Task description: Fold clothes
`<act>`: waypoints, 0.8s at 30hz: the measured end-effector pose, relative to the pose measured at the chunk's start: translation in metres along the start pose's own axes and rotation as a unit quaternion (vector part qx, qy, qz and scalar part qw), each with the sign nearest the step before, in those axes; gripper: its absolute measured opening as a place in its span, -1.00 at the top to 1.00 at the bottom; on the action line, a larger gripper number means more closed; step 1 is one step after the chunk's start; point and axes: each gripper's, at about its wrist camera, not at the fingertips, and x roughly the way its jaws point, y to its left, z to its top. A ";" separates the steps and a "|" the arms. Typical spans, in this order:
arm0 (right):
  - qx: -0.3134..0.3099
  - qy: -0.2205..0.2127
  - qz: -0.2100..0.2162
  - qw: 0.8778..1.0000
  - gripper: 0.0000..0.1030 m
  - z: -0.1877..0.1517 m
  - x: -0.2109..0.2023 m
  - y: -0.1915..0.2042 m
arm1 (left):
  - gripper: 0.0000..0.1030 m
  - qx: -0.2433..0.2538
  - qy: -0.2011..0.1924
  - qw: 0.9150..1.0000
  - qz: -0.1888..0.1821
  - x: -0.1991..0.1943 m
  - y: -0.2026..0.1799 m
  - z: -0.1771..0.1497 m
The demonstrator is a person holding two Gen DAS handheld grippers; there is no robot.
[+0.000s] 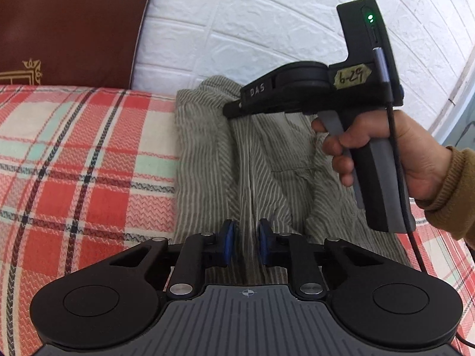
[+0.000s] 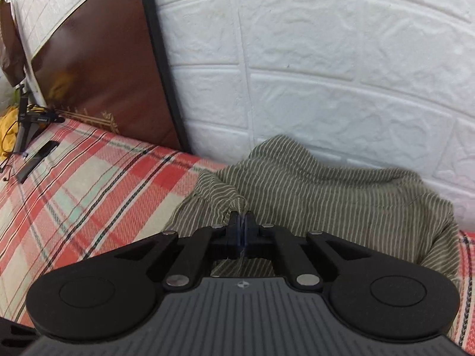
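I am pinching the striped garment (image 2: 297, 178), bunched at twelve o'clock against the wall (image 2: 326, 59), in my closed right gripper (image 2: 242, 225) to lift an edge; my left gripper (image 1: 245, 237) is straddling a ridge of the cloth, jaws slightly apart.

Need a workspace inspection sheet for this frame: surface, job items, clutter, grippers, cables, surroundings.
Surface: bed with red plaid sheet, flat.
Job's things: grey striped garment, rumpled, bunched against the wall.
Clutter: dark flat objects at the sheet's far left edge; yellow cloth beyond.
Grippers: left gripper with jaws apart, a fabric ridge between them, pads not clearly pressing; right gripper shut on a pinch of the garment, held by a hand.
Cables: black cable hangs from the right gripper's handle.
Surroundings: white brick-pattern wall; brown padded headboard; tripod at far left.
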 end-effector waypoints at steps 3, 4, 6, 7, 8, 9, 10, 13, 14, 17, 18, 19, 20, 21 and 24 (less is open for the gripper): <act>0.016 -0.001 -0.017 1.000 0.68 -0.001 0.009 -0.003 | 0.31 -0.004 0.001 1.000 -0.001 0.002 0.003 -0.003; 0.022 -0.001 -0.022 1.000 0.66 -0.001 0.012 -0.005 | 0.32 -0.001 0.000 1.000 -0.001 0.001 0.002 -0.003; 0.051 -0.019 -0.014 0.998 0.46 0.001 0.005 -0.011 | 0.15 0.000 -0.003 1.000 0.004 -0.003 0.004 -0.002; 0.061 -0.030 -0.011 0.998 0.40 0.002 -0.001 -0.015 | 0.07 0.000 -0.004 1.000 0.007 -0.005 0.004 -0.001; 0.068 -0.043 -0.012 0.997 0.35 0.004 -0.009 -0.019 | 0.07 0.000 -0.006 1.000 0.011 -0.007 0.005 0.000; 0.074 -0.057 -0.016 0.996 0.30 0.006 -0.018 -0.023 | 0.07 -0.001 -0.007 1.000 0.014 -0.008 0.006 0.002; 0.080 -0.072 -0.019 0.994 0.26 0.009 -0.026 -0.028 | 0.07 -0.002 -0.010 1.000 0.017 -0.011 0.007 0.003; 0.100 -0.087 -0.004 0.991 0.21 0.009 -0.054 -0.042 | 0.06 -0.011 -0.024 0.999 0.024 -0.020 0.008 0.008; 0.097 -0.088 0.004 0.991 0.21 0.005 -0.064 -0.043 | 0.06 -0.012 -0.028 0.999 0.021 -0.023 0.008 0.009; 0.084 -0.089 0.035 0.992 0.21 -0.016 -0.097 -0.043 | 0.06 0.003 -0.030 1.000 -0.008 -0.035 -0.002 0.007; 0.079 -0.087 0.051 0.992 0.20 -0.027 -0.108 -0.042 | 0.06 0.015 -0.027 0.999 -0.019 -0.038 -0.007 0.005; 0.072 -0.085 0.067 0.991 0.21 -0.040 -0.120 -0.040 | 0.06 0.027 -0.025 0.999 -0.030 -0.041 -0.012 0.002; 0.063 -0.079 0.083 0.991 0.23 -0.051 -0.129 -0.036 | 0.06 0.041 -0.023 0.998 -0.038 -0.042 -0.018 -0.001; 0.058 -0.067 0.093 0.992 0.35 -0.063 -0.135 -0.034 | 0.06 0.055 -0.019 0.997 -0.043 -0.041 -0.023 -0.004; 0.045 -0.026 0.107 0.993 0.64 -0.092 -0.142 -0.030 | 0.05 0.087 -0.011 0.995 -0.043 -0.033 -0.037 -0.009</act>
